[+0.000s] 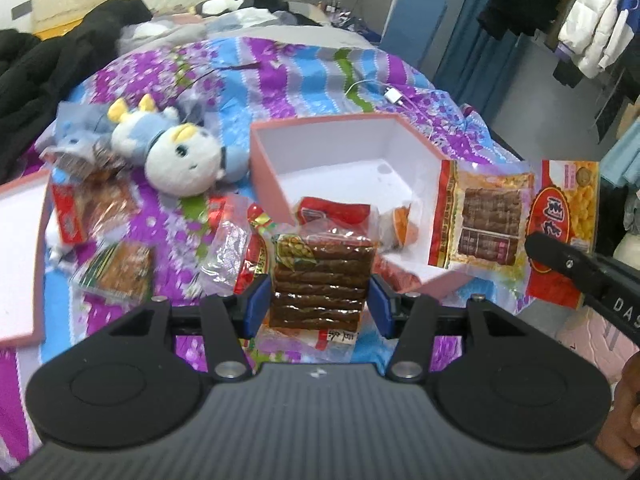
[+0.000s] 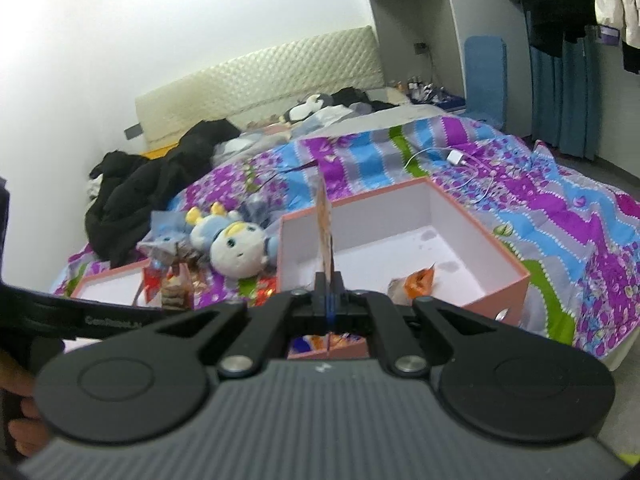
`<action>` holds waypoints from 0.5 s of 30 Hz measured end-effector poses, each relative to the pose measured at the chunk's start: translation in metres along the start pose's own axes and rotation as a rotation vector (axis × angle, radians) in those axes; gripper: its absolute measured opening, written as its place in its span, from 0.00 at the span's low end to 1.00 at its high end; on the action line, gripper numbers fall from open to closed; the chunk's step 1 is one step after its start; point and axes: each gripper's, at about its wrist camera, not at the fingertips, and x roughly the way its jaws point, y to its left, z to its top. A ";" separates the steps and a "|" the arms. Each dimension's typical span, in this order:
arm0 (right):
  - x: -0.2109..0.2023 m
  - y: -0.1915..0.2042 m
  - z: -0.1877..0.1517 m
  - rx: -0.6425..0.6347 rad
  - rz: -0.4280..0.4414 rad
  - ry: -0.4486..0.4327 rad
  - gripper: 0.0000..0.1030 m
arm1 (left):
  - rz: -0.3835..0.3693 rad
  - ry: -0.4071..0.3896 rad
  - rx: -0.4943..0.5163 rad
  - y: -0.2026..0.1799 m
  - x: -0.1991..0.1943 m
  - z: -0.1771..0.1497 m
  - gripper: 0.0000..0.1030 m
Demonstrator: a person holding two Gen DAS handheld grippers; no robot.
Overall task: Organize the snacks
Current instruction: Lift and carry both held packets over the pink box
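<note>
Open box (image 1: 340, 148) sits mid-bed on quilt (image 1: 280, 64). Plush toy (image 1: 180, 152) just left of it. Lid (image 1: 20, 256) at far left. Loose snack packets (image 1: 116, 268) between lid and box. Charger (image 1: 394, 96) beyond the box.

1. The box lid (image 1: 18, 264) is cut off by the left edge of the left wrist view.
2. The right tool (image 2: 328, 304) grips a packet (image 2: 326, 232) seen edge-on; its face is hidden.
3. The small snack packets (image 1: 116, 268) are blurred, print unreadable.
</note>
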 end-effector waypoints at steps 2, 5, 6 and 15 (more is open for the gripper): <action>0.012 -0.008 0.003 -0.003 -0.011 0.001 0.03 | -0.008 -0.005 0.003 -0.002 0.014 0.014 0.56; 0.034 -0.019 0.008 -0.008 -0.027 0.011 0.03 | -0.024 -0.007 0.007 -0.007 0.037 0.035 0.56; 0.040 -0.022 0.010 -0.008 -0.031 0.015 0.03 | -0.025 -0.008 0.011 -0.007 0.045 0.042 0.56; 0.112 -0.045 0.017 -0.014 -0.051 0.076 0.03 | -0.067 0.035 0.036 -0.014 0.138 0.091 0.56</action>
